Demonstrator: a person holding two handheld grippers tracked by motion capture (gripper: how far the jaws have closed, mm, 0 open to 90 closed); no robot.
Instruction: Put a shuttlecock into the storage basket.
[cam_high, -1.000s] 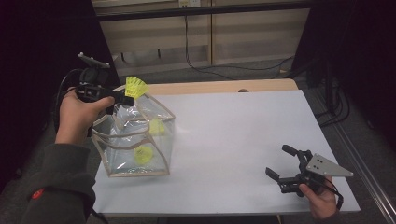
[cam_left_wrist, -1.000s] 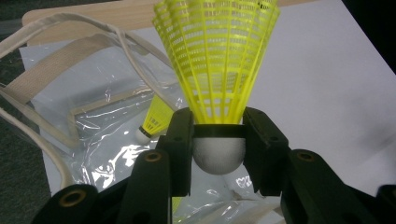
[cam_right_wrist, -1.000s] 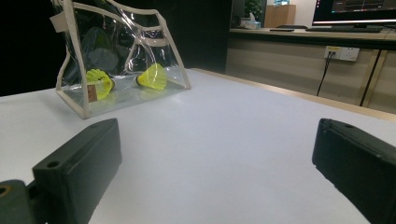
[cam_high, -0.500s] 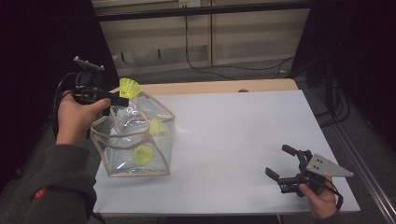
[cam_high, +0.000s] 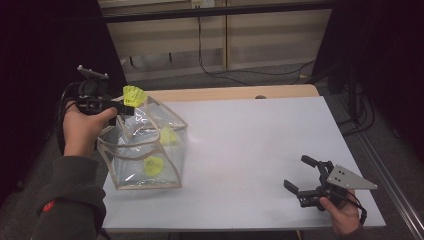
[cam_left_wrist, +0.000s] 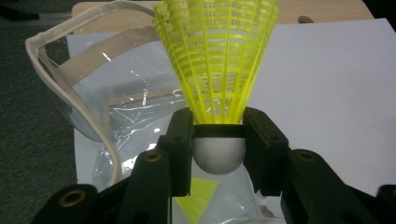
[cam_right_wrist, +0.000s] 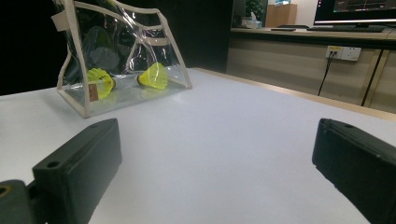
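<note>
High view: the left tongs (cam_high: 121, 106) grip a yellow shuttlecock (cam_high: 133, 95) at the far left corner of the clear bag (cam_high: 145, 165), above its open top. The bag stands at the left of the white surface (cam_high: 250, 150) and holds two more shuttlecocks (cam_high: 154, 165). Left gripper view: the jaws clamp the white cork (cam_left_wrist: 218, 154), so the long axis runs straight out from the tongs, skirt (cam_left_wrist: 217, 56) leading, with the bag's cloth-edged mouth (cam_left_wrist: 74, 70) down and to the left. The left hand (cam_high: 82, 127) is by far the nearer to the bag. The right tongs (cam_high: 306, 175) rest wide and empty near the front right of the surface, well apart. Against the earlier frames, the left tongs and shuttlecock have drawn slightly back toward the left; the right tongs have not moved.
</note>
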